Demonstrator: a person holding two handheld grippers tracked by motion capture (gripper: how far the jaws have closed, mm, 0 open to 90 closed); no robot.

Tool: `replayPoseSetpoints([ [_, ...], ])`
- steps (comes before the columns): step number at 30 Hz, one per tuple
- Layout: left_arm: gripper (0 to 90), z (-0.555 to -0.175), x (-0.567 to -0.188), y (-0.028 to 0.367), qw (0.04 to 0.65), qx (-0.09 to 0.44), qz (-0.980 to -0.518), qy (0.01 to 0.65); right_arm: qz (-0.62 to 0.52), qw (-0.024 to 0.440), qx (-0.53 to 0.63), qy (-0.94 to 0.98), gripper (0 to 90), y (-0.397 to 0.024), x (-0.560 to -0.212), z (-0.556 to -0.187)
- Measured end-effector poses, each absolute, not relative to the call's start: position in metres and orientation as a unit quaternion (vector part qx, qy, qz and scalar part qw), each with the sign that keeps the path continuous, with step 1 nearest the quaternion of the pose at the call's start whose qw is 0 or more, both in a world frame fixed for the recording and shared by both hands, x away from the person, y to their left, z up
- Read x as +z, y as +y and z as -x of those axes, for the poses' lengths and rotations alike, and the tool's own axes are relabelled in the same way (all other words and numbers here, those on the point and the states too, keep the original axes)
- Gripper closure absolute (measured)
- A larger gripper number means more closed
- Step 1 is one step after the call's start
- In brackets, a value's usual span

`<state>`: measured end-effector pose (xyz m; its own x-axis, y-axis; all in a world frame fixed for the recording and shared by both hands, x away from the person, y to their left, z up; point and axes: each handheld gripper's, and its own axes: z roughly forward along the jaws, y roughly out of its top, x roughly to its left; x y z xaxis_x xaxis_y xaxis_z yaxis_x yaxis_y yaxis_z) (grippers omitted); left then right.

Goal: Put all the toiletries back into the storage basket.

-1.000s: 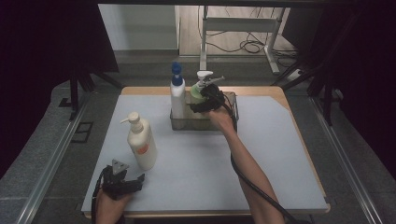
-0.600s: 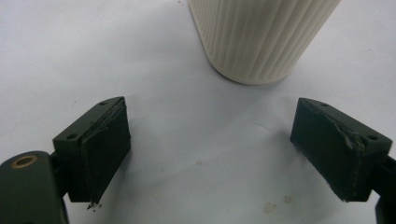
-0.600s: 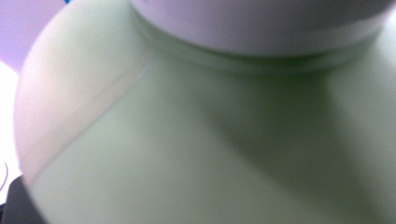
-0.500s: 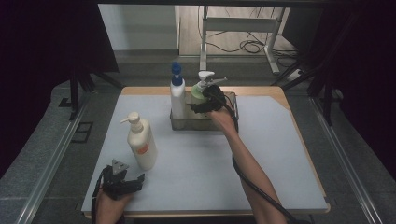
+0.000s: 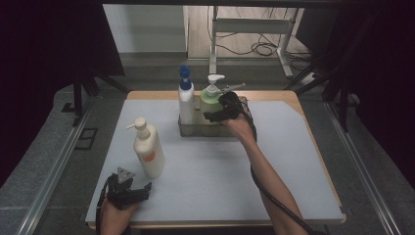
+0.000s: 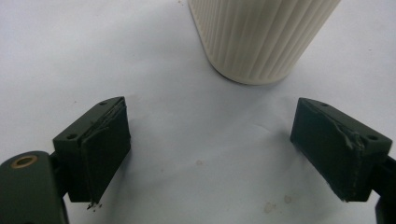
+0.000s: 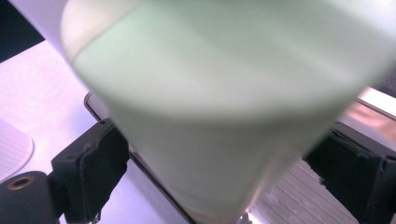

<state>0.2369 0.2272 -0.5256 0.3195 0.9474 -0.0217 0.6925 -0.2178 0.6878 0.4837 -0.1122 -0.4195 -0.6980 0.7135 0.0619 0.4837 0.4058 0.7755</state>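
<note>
Right hand-held gripper is at the green pump bottle, which stands in the metal tray toward the far edge of the counter, just beside the white bottle with the blue cap. In the right gripper view the green bottle sits between the two black jaws, and there is a sliver of space on each side, so the jaws look spread around it rather than clamped (close, but I would not call it a grip). The bottle's base seems to hover at the tray's rim; whether it is fully seated inside I cannot tell.

Down at the near left corner, the left hand-held gripper rests low on the counter, jaws wide apart and holding nothing. In its own view the ribbed base of the cream pump bottle stands just ahead of it, and from above that cream bottle is upright, apart from the jaws.

The risk here, as I read it: a smooth round bottle, gripped high, can twist or slip between flat pads. If the base catches the rim, it could tip against the blue-capped bottle and knock it over.
</note>
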Motion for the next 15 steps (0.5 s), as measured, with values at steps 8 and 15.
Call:
replayPoseSetpoints([
  [8, 11.7, -0.237, -0.526, 0.227, 0.307, 0.207, -0.752, 0.545, -0.357, 0.14, 0.397, 0.834, 11.6, -0.127, -0.419, -0.477],
  [15, 11.7, -0.237, -0.526, 0.227, 0.308, 0.207, -0.751, 0.546, -0.357, 0.134, 0.385, 0.841, 14.7, -0.137, -0.42, -0.473],
])
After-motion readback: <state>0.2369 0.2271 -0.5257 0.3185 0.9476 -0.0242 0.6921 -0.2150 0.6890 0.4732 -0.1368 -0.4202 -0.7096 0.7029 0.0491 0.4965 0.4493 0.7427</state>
